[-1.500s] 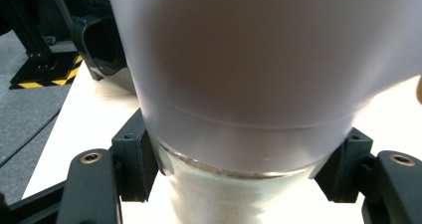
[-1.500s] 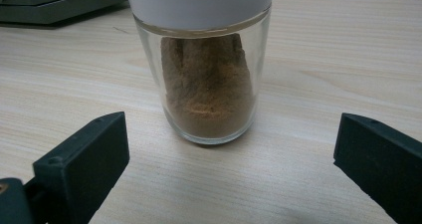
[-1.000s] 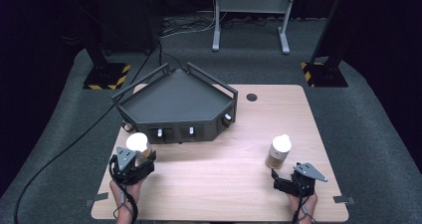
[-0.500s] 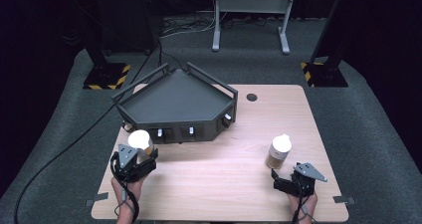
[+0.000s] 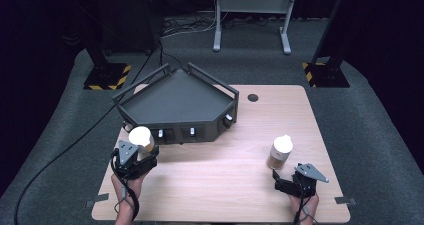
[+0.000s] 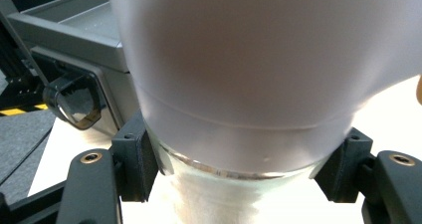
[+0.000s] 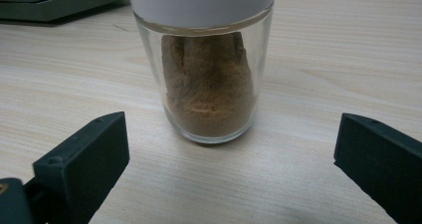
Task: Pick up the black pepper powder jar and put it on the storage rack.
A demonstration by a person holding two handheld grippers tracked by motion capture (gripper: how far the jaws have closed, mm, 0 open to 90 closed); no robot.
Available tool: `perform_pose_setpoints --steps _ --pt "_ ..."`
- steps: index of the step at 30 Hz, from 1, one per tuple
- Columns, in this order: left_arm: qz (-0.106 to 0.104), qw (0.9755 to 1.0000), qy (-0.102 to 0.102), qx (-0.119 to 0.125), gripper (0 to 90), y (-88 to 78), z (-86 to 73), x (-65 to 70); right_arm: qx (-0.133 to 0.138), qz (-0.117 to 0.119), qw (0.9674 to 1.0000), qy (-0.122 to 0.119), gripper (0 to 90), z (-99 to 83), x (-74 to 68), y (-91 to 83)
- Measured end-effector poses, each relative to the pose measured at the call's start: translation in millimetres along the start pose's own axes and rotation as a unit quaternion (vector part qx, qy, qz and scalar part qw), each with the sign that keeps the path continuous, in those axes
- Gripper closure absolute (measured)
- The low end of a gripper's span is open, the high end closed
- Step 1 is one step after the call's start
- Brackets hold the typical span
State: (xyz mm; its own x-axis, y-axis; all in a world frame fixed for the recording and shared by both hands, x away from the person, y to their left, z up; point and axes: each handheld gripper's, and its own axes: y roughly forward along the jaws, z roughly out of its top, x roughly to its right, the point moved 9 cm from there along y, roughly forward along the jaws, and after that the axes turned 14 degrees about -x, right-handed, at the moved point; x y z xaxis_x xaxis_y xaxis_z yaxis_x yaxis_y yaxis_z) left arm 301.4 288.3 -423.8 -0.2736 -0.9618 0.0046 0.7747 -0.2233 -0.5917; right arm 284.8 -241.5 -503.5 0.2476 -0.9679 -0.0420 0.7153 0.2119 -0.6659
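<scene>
My left hand-held gripper (image 5: 138, 153) is clamped on a white-capped jar (image 5: 141, 137), pads pressed to its neck just under the cap. It sits near the counter's (image 5: 215, 185) left front corner, just before the grey tray (image 5: 175, 102). In the left gripper view the jar (image 6: 239, 84) looms close, with the tray wall (image 6: 64, 50) behind it. I judge the step in hand to be carrying this jar — most likely up and over the tray's front wall; whether it has left the wood I cannot tell. The next move calls for a steady lift, keeping the jar upright and clearing the rail before setting it down inside.

My right hand-held gripper (image 5: 292, 181) rests low by the right front corner, jaws apart, aimed at the second jar (image 5: 279, 152) of brown powder. That one (image 7: 204, 69) stands upright just ahead of the jaws, untouched. Both forearms come in from the front edge, wrists level, grippers pointing away from me.
</scene>
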Motion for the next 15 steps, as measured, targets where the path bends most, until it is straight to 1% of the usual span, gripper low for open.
perform_pose_setpoints --steps 15 --pt "-0.01 0.9999 0.007 0.004 30.9 0.8 12.5 3.7 -0.001 0.001 1.0 -0.001 0.0 0.2 0.0 0.1"
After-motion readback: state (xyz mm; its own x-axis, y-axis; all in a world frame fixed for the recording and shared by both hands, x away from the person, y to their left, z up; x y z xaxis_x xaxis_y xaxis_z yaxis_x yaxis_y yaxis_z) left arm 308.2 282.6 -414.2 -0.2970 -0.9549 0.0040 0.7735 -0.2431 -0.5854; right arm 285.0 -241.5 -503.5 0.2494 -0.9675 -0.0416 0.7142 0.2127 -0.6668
